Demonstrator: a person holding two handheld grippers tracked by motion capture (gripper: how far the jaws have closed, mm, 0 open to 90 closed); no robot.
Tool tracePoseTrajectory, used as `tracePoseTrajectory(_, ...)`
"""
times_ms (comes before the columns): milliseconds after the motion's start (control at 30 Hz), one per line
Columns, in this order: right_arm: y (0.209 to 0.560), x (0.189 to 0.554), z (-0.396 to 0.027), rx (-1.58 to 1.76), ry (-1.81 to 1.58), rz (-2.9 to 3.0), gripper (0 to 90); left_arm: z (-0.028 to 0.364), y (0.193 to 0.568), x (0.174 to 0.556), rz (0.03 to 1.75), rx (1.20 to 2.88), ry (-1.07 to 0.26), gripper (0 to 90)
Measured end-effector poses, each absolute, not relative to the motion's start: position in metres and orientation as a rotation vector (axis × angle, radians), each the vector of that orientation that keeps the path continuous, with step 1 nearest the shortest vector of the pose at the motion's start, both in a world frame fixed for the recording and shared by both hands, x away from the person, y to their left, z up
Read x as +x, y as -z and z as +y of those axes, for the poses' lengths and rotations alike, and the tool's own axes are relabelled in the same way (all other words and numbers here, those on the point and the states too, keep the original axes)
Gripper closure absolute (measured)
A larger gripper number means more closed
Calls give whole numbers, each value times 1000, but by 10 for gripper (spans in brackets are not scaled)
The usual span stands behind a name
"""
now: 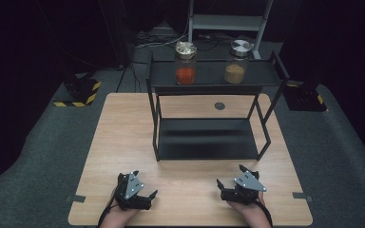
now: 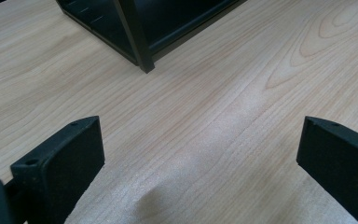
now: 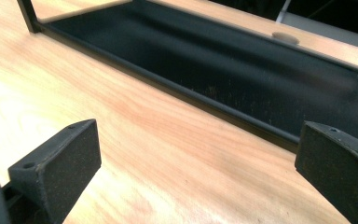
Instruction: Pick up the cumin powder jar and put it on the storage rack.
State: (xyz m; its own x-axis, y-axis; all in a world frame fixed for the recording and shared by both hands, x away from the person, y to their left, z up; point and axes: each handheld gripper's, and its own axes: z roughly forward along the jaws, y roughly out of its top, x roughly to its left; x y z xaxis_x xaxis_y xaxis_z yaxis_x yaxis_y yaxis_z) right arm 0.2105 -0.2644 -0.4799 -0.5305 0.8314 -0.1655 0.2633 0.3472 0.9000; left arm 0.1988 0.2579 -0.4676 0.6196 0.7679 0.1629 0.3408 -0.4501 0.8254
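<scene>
A: Where do the claws sit?

B: The left claw (image 1: 145, 195) rests low at the near edge of the bench (image 1: 123, 133), held in a hand (image 1: 119, 214); its jaws are spread wide and grip nothing; bare wood lies between them. The right claw (image 1: 227, 186) sits at the same near edge, well apart from the left one, in the other hand (image 1: 249, 211); it too is released, jaws wide, nothing between them.

A: And beyond them?

B: Ahead of both stands a black rack (image 1: 209, 145) in the middle of the bench; the left gripper view shows one corner leg (image 2: 142, 56) of it planted on the wood; the right gripper view looks along its bare lower shelf (image 3: 223, 65).

A: What is on top?

B: Two jars on the upper shelf (image 1: 211, 75), well apart from the claws; the jar with red filling (image 1: 185, 64) stands upright toward the left, the jar with tan filling (image 1: 236, 62) upright toward the right; both have lids on; a small round grey disc (image 1: 219, 106) lies on the bench behind the rack.
</scene>
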Motion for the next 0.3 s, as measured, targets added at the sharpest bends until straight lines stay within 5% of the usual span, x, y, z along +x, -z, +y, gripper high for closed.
tracePoseTrajectory(300, 476, 207, -259, 905, -1092, 2024, 0, 255, 468, 197, 858, 2061, -700, 10)
